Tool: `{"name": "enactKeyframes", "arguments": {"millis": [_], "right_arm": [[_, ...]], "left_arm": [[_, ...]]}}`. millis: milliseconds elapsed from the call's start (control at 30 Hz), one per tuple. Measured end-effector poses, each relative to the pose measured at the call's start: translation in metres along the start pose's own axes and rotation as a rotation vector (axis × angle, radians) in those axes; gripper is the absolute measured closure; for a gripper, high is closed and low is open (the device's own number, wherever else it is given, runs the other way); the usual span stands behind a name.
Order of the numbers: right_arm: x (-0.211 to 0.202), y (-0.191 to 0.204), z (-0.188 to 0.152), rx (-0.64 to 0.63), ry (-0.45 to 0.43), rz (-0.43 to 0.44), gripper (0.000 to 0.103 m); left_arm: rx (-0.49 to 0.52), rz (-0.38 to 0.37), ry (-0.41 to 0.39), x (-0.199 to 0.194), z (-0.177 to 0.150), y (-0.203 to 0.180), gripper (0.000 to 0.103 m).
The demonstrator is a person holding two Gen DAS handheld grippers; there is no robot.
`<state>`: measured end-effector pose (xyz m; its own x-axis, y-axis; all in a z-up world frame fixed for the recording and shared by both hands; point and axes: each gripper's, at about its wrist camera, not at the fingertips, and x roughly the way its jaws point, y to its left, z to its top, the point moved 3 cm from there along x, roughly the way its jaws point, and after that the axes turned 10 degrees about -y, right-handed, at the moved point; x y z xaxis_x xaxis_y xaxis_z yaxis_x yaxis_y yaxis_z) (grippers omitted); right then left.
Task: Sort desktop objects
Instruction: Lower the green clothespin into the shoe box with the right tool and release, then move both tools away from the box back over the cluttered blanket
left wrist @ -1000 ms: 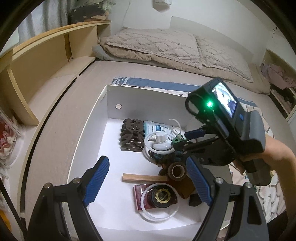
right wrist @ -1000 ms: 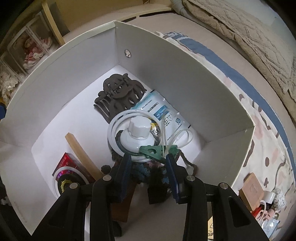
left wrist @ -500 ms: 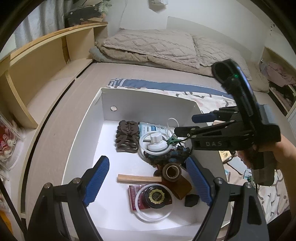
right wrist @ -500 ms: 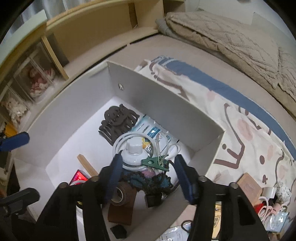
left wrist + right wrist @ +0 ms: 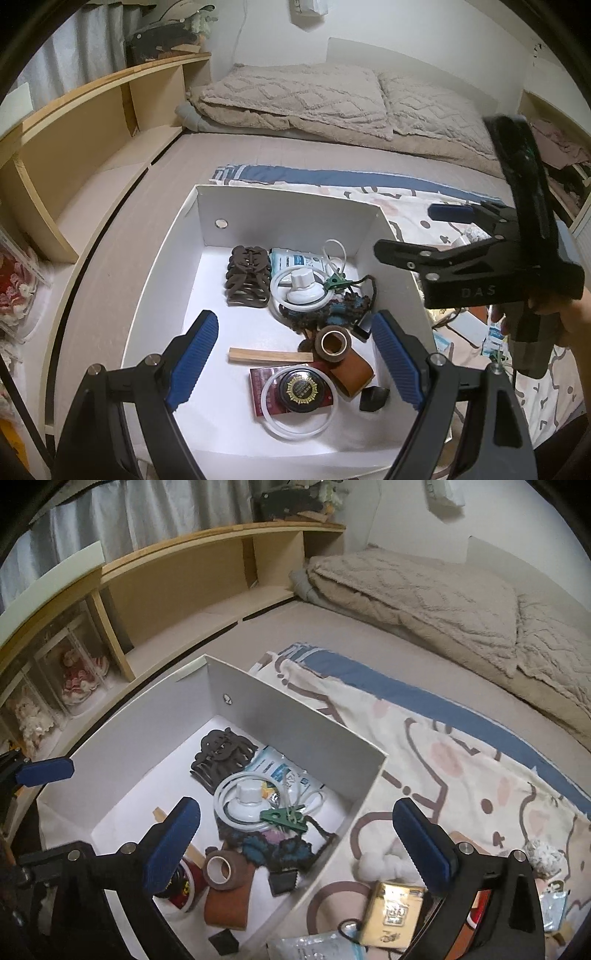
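Note:
The white box (image 5: 288, 210) on the bed holds a brown hair claw (image 5: 246, 277), a white ring with a cap (image 5: 301, 290), a green clothes peg (image 5: 334, 283), a dark knitted piece (image 5: 325, 312), a brown tape roll (image 5: 332, 341), a wooden stick (image 5: 269, 356) and a round black badge (image 5: 300, 387). My left gripper (image 5: 295, 321) hangs open over the box's near half, holding nothing. My right gripper (image 5: 295, 808) is above the box's right wall, its jaws opening wide and empty. The green peg (image 5: 284, 818) lies below them on the white ring (image 5: 243, 806). In the left wrist view the right gripper (image 5: 417, 232) is seen from the side.
Loose items lie on the patterned sheet (image 5: 461, 760) right of the box: a gold packet (image 5: 391, 912), a white fluffy thing (image 5: 380, 864), a plastic packet (image 5: 317, 949). A wooden shelf (image 5: 184, 583) runs along the left. Beige pillows (image 5: 303, 96) lie at the head of the bed.
The right gripper opened from nearly shut around the green peg to wide, rose and drew back to the right. The peg stayed in the box. The left gripper kept still.

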<state>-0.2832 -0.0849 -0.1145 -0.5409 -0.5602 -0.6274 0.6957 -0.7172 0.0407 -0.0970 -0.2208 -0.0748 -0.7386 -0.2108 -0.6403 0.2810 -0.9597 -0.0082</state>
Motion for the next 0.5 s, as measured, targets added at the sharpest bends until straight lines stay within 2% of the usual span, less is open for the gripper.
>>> {"name": "enactKeyframes", "arguments": {"millis": [167, 233, 400, 500], "right_arm": [[-0.019, -0.004, 0.0, 0.022, -0.047, 0.006, 0.0], [-0.029, -0.004, -0.001, 0.023, -0.067, 0.005, 0.0], [-0.05, -0.003, -0.004, 0.018, -0.101, 0.006, 0.0], [-0.063, -0.003, -0.007, 0.01, -0.112, -0.003, 0.0]], "left_arm": [[-0.011, 0.01, -0.017, -0.009, 0.003, -0.002, 0.017], [-0.013, 0.019, -0.027, -0.013, 0.004, -0.003, 0.01], [-0.024, 0.042, -0.049, -0.024, 0.007, -0.007, 0.008], [-0.028, 0.046, -0.062, -0.03, 0.009, -0.01, 0.001]]}}
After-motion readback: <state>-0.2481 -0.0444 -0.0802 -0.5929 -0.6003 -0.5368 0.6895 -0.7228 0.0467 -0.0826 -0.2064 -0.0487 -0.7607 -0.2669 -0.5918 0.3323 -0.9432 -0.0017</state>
